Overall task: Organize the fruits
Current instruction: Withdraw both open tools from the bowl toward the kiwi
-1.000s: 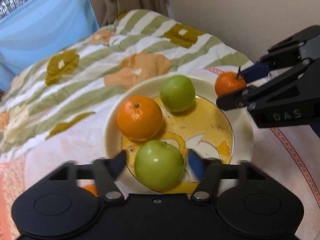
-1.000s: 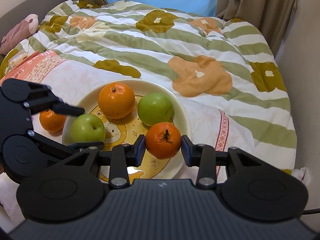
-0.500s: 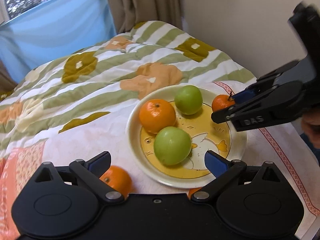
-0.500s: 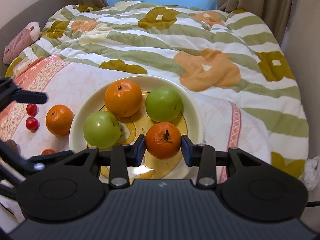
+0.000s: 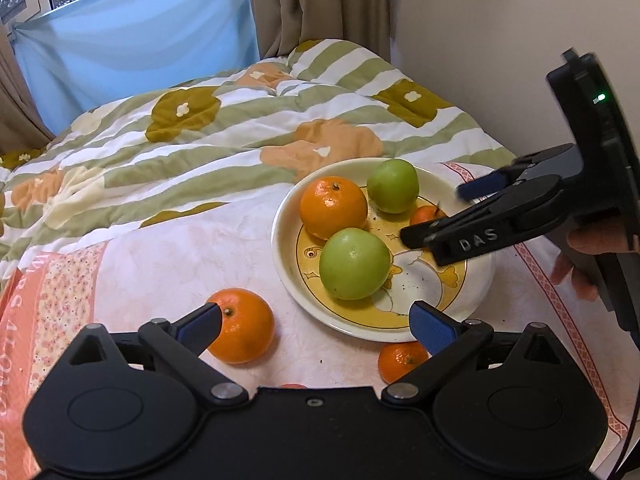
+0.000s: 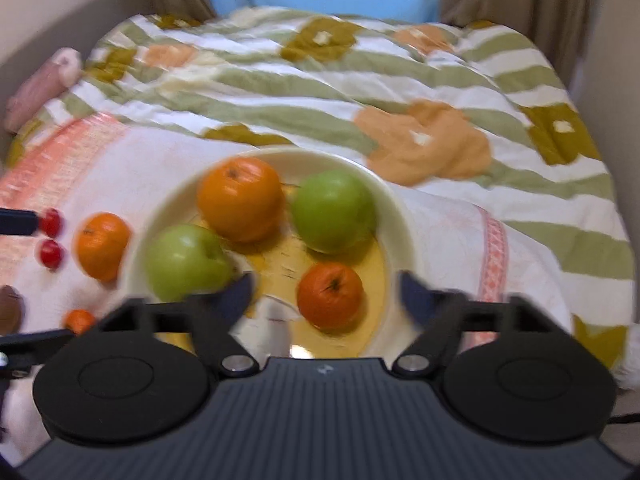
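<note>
Released a moment ago, the small tangerine (image 6: 330,294) now sits on the plate (image 6: 394,204) between the right tongs (image 6: 326,294), whose jaws have just been opening and stand wide apart, touching nothing. Its stem end faces up and toward the tongs; it is round, with no clear long axis. Beyond it on the plate lie a large orange (image 6: 240,198) and two green apples, the far apple (image 6: 333,210) ahead and the near apple (image 6: 186,262) by the left jaw.

From the left wrist view, the left tongs (image 5: 316,326) have drawn back from the plate and their jaws are also spread wide, holding nothing. A loose orange (image 5: 242,325) lies on the cloth just beside the left blue pad, stem up, and a smaller tangerine (image 5: 400,360) lies under the right pad, just off the plate's rim.

Two red cherry tomatoes (image 6: 51,238) lie well to the left of the right tongs.

All of it rests on a pale pink cloth (image 5: 180,256) spread over a bed with a quilted cover (image 5: 240,128) striped green and white with orange and olive flowers. Brown curtains (image 5: 316,0) and a blue sheet (image 5: 132,44) over the window stand behind. The plate is glossy cream with a yellow cartoon centre.
</note>
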A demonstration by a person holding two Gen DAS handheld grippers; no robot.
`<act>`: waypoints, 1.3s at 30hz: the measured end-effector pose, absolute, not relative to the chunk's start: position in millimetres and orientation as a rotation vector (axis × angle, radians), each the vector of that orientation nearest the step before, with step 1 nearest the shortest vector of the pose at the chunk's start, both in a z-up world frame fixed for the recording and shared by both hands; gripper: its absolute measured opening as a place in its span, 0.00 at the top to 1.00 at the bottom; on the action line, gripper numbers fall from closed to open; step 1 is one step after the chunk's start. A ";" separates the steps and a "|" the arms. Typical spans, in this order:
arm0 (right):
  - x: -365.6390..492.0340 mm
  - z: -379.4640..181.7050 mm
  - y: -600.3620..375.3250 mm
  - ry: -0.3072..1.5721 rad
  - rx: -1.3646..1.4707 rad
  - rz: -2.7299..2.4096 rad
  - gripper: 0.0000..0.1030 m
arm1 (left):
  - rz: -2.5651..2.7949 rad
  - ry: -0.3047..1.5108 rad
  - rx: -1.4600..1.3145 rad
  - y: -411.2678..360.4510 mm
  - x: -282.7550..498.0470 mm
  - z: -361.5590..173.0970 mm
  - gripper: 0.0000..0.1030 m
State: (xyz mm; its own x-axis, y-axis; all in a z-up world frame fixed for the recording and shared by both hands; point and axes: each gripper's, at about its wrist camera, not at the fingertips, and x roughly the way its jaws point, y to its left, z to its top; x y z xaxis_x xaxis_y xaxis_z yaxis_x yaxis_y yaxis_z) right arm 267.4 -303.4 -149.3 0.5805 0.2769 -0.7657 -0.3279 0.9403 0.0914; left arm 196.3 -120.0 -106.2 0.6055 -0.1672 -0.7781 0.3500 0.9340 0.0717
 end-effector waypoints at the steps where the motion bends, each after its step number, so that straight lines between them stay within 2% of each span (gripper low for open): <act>1: 264.1 -146.4 -302.2 0.863 -0.073 0.348 0.00 | -0.301 0.870 0.226 -120.8 195.3 -105.1 0.01; 10: 235.8 -110.5 -306.6 0.770 -0.121 0.364 0.00 | -0.242 0.810 0.220 -115.1 168.4 -82.2 0.01; 26: 147.5 -29.2 -285.7 0.747 -0.137 0.434 0.00 | -0.030 0.642 0.115 -61.9 70.8 -20.5 0.02; 39: 101.1 -27.0 -221.3 0.735 -0.084 0.411 0.00 | 0.041 0.653 0.052 1.7 38.0 -20.3 0.02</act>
State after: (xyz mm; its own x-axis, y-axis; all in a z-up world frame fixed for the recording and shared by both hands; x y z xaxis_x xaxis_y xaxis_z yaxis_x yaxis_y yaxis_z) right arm 101.1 -221.3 -27.0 0.6663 0.3344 -0.6665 -0.3928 0.9172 0.0674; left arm 38.0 1.7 -20.3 0.7935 0.0543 -0.6062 -0.0214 0.9979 0.0613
